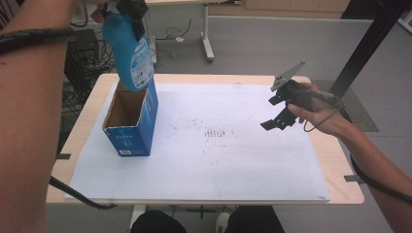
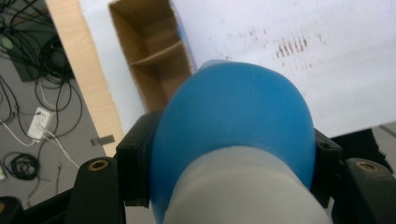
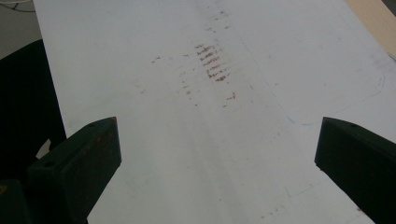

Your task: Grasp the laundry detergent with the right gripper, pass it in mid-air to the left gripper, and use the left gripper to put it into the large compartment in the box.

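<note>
Left gripper (image 1: 130, 7) clamped on blue bottle (image 1: 130, 53), base just above open box (image 1: 127, 127); bottle not boxed. Right gripper (image 1: 284, 109) wide open, empty, over table (image 1: 335, 160).

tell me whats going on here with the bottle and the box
A person works at a table with a gripper in each hand. The left gripper is clamped on the neck of a blue plastic bottle and holds it upright, its base right at the open top of a blue cardboard box standing on a white board. The right gripper hangs over the white board with its jaws wide open and nothing between them.
</note>
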